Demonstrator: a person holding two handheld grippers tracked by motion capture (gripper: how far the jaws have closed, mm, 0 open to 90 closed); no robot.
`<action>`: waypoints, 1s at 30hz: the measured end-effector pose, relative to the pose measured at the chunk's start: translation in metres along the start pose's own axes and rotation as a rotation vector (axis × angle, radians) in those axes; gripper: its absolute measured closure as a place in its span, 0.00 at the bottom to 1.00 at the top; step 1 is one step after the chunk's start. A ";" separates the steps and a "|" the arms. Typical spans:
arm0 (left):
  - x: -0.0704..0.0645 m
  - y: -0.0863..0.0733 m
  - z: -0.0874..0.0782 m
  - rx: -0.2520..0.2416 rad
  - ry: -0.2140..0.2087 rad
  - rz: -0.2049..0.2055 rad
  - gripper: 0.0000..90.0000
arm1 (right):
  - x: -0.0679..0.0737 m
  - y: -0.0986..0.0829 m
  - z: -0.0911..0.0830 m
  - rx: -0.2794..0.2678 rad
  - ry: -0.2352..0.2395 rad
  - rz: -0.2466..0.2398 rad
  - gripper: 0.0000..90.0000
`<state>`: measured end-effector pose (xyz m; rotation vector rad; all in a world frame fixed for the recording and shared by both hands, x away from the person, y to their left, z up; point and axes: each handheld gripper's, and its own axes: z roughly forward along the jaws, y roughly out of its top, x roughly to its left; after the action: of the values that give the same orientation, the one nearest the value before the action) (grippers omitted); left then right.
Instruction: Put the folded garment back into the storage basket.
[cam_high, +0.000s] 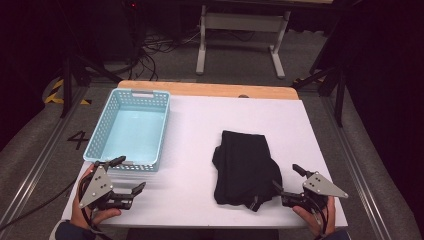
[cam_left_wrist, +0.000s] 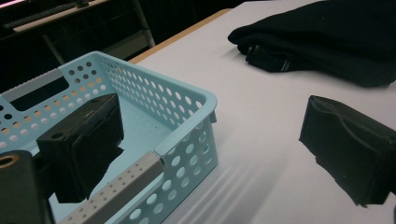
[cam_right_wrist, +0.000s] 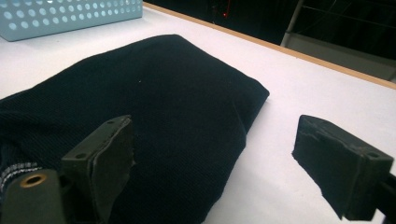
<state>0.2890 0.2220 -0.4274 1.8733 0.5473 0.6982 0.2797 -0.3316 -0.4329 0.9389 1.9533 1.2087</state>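
Both grippers sat at the worktop's (cam_high: 310, 130) near edge, jaws spread and holding nothing; the left gripper (cam_high: 124, 176) hovered by the near end of the light blue basket (cam_high: 131, 127) at the left edge, the right gripper (cam_high: 289, 178) just beside the folded black garment (cam_high: 245, 167) lying right of centre; one right jaw perhaps touched the cloth; judged, the approach was in hand; next, the jaws should close on the garment's near right corner before any lift toward the basket.
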 end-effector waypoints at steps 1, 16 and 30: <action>0.000 -0.001 0.001 0.004 -0.004 0.004 0.08 | 0.000 -0.001 0.000 0.000 0.001 0.001 0.15; -0.006 -0.003 0.006 0.020 -0.035 0.028 0.08 | 0.002 0.006 0.003 0.011 0.004 -0.010 0.14; -0.008 -0.003 0.009 0.046 -0.035 0.058 0.08 | -0.008 0.040 0.024 0.054 0.044 0.008 0.11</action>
<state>0.2894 0.2119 -0.4352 1.9477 0.4919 0.6943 0.3129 -0.3149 -0.4034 0.9564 2.0279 1.1957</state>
